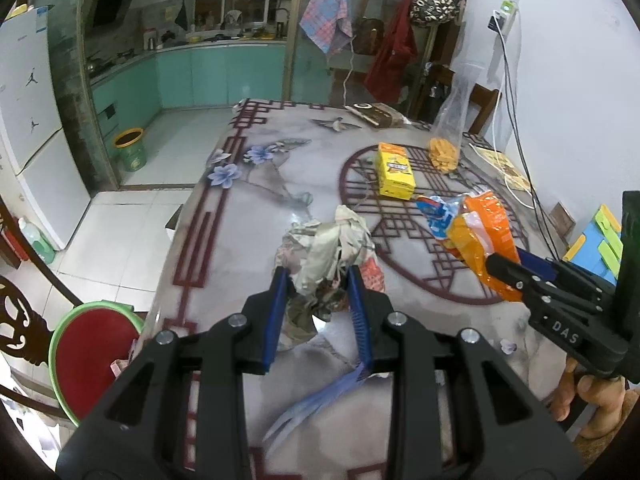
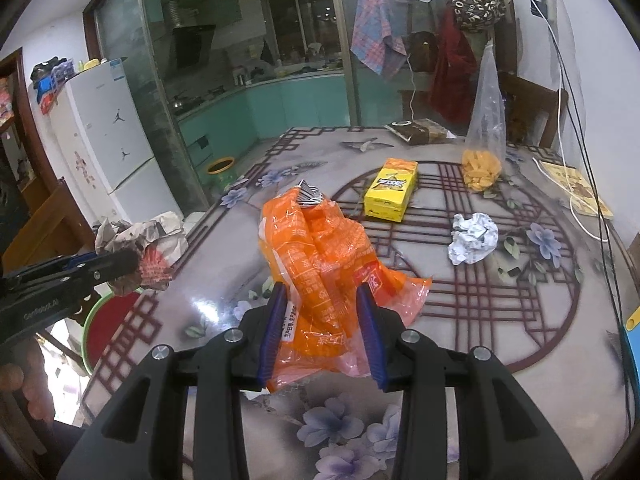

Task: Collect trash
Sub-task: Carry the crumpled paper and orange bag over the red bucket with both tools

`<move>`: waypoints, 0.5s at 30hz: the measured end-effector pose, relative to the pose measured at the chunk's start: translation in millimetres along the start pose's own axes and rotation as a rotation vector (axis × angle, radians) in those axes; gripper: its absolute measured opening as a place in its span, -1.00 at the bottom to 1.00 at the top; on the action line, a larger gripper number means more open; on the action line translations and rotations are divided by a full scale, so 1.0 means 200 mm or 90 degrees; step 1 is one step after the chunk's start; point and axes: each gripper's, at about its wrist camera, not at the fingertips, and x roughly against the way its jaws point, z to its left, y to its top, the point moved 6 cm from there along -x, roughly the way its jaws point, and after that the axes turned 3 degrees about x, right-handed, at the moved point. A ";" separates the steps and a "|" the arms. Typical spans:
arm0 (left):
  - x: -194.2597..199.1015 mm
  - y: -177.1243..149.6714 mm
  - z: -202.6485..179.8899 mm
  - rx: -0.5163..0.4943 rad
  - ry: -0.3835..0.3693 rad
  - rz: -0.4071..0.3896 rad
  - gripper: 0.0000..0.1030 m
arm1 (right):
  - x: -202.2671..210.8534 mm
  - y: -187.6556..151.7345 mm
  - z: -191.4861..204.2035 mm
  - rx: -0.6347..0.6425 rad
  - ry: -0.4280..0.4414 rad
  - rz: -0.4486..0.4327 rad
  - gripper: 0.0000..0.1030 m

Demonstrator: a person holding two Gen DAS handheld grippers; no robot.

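My left gripper point(image 1: 318, 280) is shut on a crumpled wad of printed paper point(image 1: 332, 252), held above the table's left part. The right wrist view catches that same crumpled paper point(image 2: 140, 240) at the left, in the left gripper point(image 2: 124, 262). My right gripper point(image 2: 322, 296) is shut on an orange plastic snack bag point(image 2: 320, 256) that stands up between its blue pads. In the left wrist view the orange bag point(image 1: 480, 236) hangs at the right from the right gripper point(image 1: 496, 264). A crumpled white paper ball point(image 2: 472, 238) lies on the table point(image 2: 224, 280) to the right.
A yellow box point(image 2: 390, 190), a clear bag of orange snacks point(image 2: 482, 160), a dark packet point(image 2: 420, 130) and a booklet with cables point(image 2: 576, 192) sit further back. A red basin with a green rim point(image 1: 92, 348) stands below the left edge. A green bin point(image 1: 130, 148) is on the kitchen floor.
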 end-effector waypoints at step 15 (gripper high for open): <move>0.10 -0.07 0.35 0.072 0.033 -0.002 -0.42 | -0.06 -0.08 0.35 0.050 0.046 0.024 -0.32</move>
